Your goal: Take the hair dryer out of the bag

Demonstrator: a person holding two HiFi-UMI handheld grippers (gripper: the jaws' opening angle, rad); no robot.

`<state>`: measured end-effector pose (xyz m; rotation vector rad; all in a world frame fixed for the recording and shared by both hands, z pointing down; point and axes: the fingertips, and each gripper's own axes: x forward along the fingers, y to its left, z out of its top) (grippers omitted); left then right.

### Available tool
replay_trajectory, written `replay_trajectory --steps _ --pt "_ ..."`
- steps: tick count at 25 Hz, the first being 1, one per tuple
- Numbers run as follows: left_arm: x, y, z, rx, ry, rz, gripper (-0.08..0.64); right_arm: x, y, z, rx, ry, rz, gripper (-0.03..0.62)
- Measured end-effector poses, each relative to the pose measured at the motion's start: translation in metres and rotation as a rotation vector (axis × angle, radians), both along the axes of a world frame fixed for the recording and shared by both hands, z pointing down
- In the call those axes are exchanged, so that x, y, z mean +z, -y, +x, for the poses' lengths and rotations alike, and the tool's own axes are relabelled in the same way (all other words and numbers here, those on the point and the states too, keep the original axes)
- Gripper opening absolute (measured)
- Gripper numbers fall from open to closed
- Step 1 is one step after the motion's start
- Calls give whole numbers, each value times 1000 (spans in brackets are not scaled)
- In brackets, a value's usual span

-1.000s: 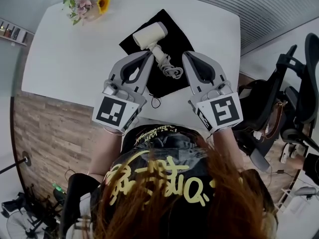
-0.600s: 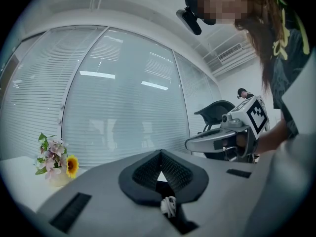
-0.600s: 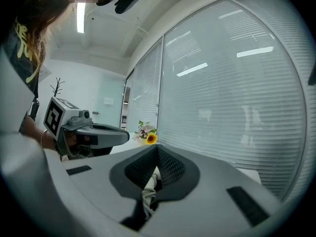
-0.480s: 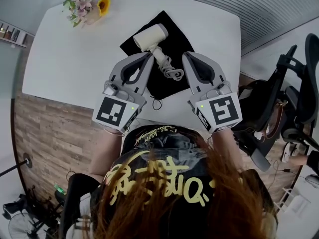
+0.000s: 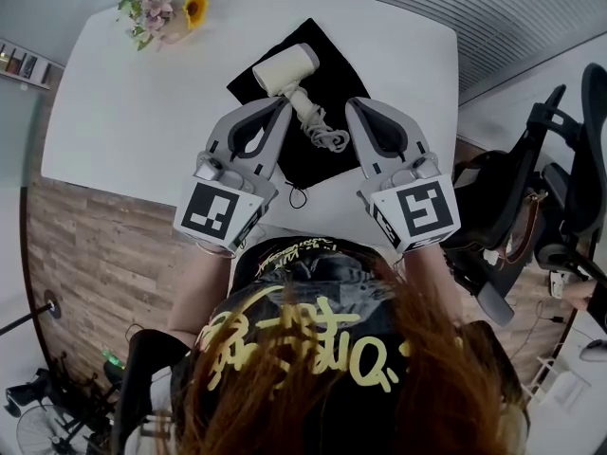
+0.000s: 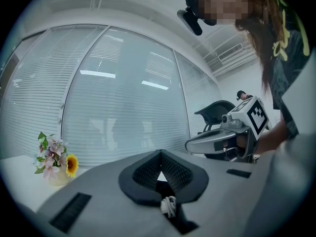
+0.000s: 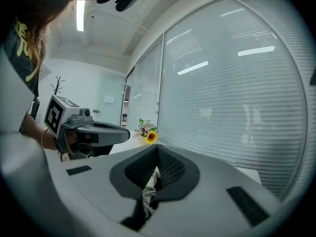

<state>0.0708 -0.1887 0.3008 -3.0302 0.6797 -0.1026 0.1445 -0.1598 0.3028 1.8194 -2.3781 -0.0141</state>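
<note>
The job looks as good as done: the hair dryer (image 5: pixel 285 69) lies in full sight on top of the flat black bag (image 5: pixel 341 69), upper middle of the head view, with no part of it tucked inside the cloth as far as you can see. It is a cream-coloured dryer, its barrel pointing toward the upper right of the frame and its handle running down toward you, ending in a coiled white cord (image 5: pixel 327 138) that also rests on the bag. The bag sits on the white surface (image 5: pixel 123 112), well apart from the flowers (image 5: pixel 166 8) at the upper left. Your left gripper (image 5: pixel 284 108) and right gripper (image 5: pixel 352 108) hover either side of the cord, each with its fingers pressed together on nothing. I judge nothing is left but to pull back.
</note>
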Motion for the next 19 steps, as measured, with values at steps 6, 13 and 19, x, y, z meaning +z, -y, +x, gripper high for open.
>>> replay_trajectory --steps 6,13,19 --pt "0 1 3 1 1 -1 -6 3 0 0 -6 -23 -1 2" --pt "0 2 5 2 1 -3 -6 3 0 2 -3 -32 -3 2" --pt "2 2 5 1 1 -8 -6 5 -1 2 3 -38 -5 2"
